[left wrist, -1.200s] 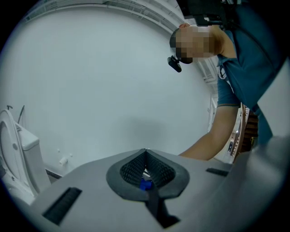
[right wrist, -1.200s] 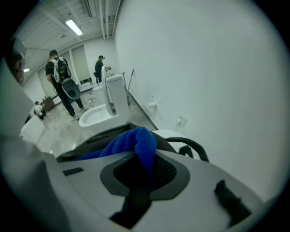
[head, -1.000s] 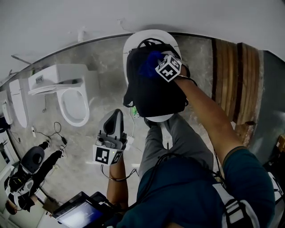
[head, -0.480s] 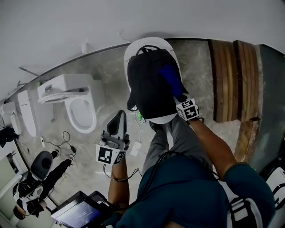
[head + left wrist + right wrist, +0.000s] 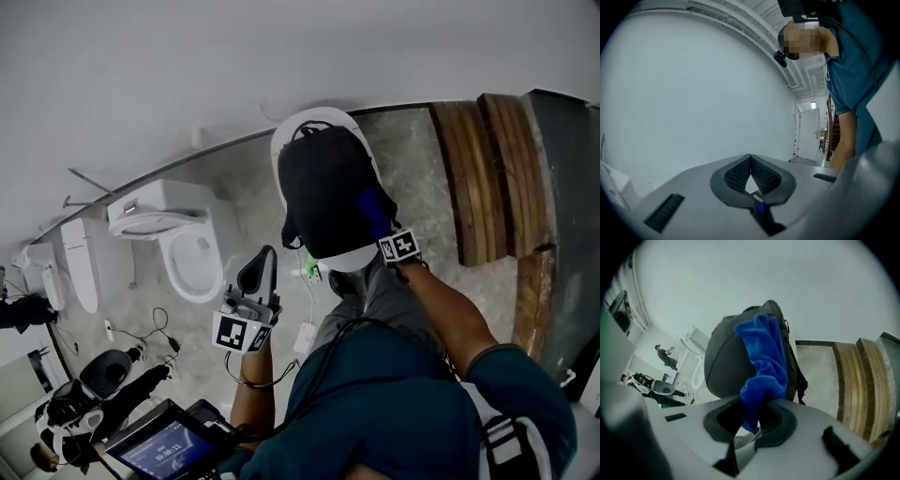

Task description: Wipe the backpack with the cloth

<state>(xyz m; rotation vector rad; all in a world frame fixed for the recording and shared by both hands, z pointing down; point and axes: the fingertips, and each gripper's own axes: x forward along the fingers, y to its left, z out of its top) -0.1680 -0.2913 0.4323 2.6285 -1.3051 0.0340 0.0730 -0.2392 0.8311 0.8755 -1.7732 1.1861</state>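
Nearest the person, the left gripper (image 5: pixel 751 176) idles over the floor, its ribbed dark pads pressed together on nothing. The right gripper (image 5: pixel 757 420) is clamped on the fluffy blue microfibre cloth (image 5: pixel 764 362) and has pulled back from the top of the rounded black fabric backpack (image 5: pixel 323 197) to its near right edge within the last second, which suggests one full downward wiping stroke is finishing. The cloth trails up that side, and the bag lies flat on a glossy white oval toilet seat (image 5: pixel 349 257).
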